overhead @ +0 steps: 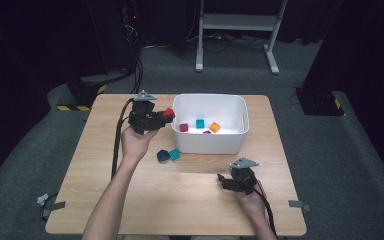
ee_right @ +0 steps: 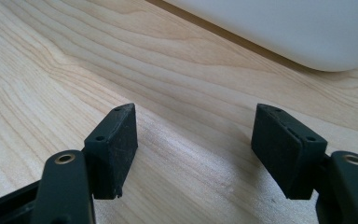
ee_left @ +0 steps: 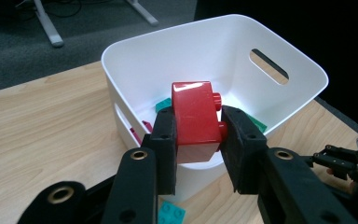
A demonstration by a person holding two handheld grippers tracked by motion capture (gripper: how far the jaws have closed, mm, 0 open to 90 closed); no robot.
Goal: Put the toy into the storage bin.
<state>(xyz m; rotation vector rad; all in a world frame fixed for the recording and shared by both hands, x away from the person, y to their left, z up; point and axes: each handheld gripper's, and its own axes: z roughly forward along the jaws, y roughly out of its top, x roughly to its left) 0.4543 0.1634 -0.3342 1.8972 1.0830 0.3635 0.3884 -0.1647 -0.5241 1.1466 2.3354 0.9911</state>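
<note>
My left gripper [overhead: 161, 119] is shut on a red brick [overhead: 168, 113] and holds it just at the left rim of the white tub [overhead: 210, 146]. In the left gripper view the red brick [ee_left: 195, 119] sits squeezed between both black pads, studs facing right, with the white tub [ee_left: 279, 44] right behind it. Inside the tub lie a magenta brick [overhead: 183, 127], a teal brick [overhead: 200, 123] and an orange brick [overhead: 214, 127]. My right gripper [overhead: 225, 180] rests low on the table near the front, jaws open over bare wood [ee_right: 193, 154].
Two teal bricks [overhead: 168, 155] lie on the wooden table [overhead: 130, 200] just left of the tub's front corner; one teal brick [ee_left: 170, 213] shows under the left jaws. Cables trail from both grippers. A metal stand [overhead: 237, 22] is on the floor beyond the table.
</note>
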